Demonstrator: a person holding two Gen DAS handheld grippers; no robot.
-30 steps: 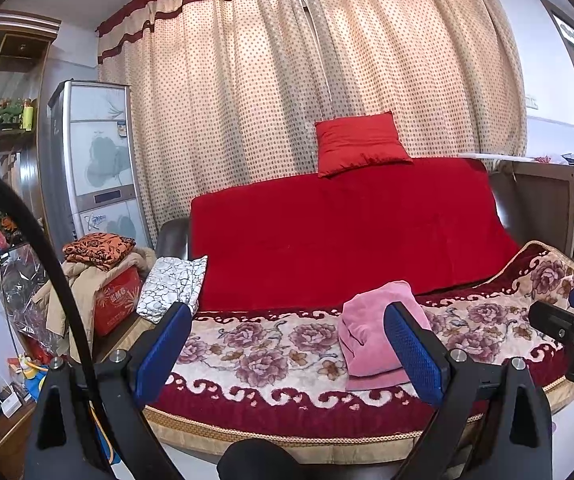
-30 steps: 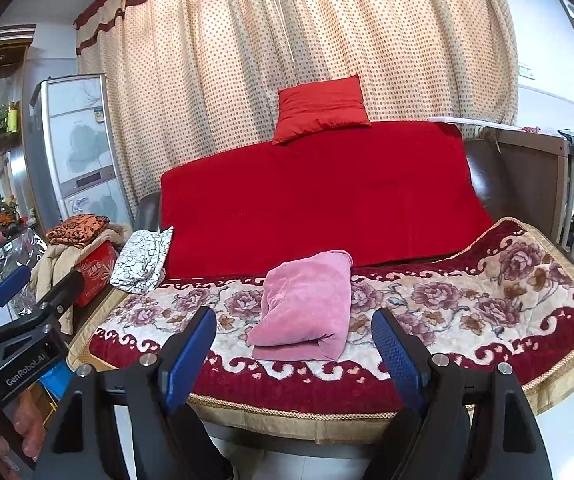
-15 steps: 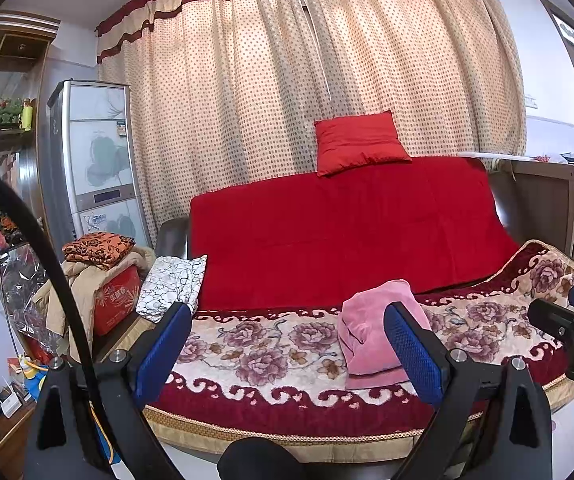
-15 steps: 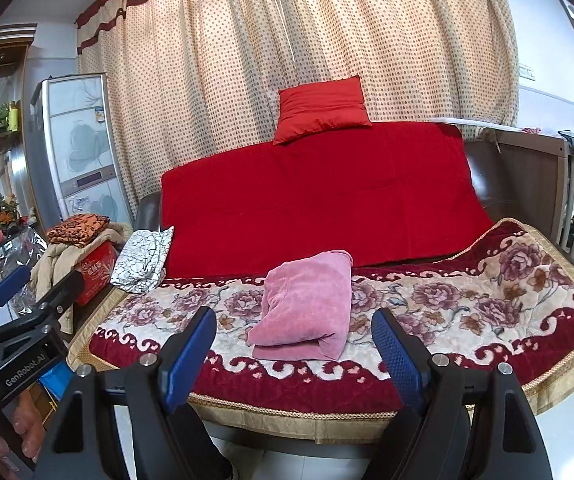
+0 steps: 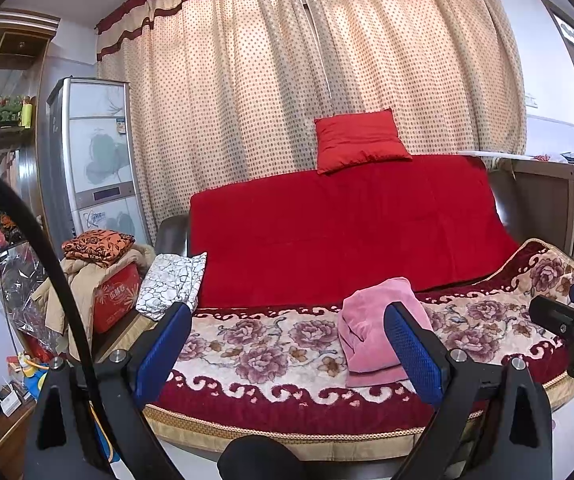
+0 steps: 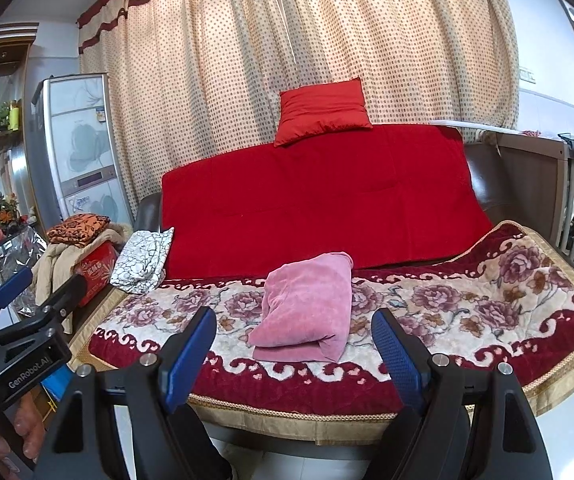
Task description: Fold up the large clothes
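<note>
A pink garment (image 6: 307,304) lies folded in a compact bundle on the floral blanket (image 6: 467,312) that covers the sofa seat; it also shows in the left wrist view (image 5: 367,328). My left gripper (image 5: 287,344) is open and empty, held in front of the sofa's front edge, left of the garment. My right gripper (image 6: 295,344) is open and empty, held in front of the sofa with the garment seen between its fingers, well short of it. Each gripper shows at the edge of the other's view.
A red throw (image 6: 319,204) covers the sofa back, with a red cushion (image 6: 321,110) on top. A black-and-white cloth (image 6: 143,256) lies at the sofa's left end. A red box with piled clothes (image 5: 99,268) stands left. A wooden crib (image 6: 559,192) is right.
</note>
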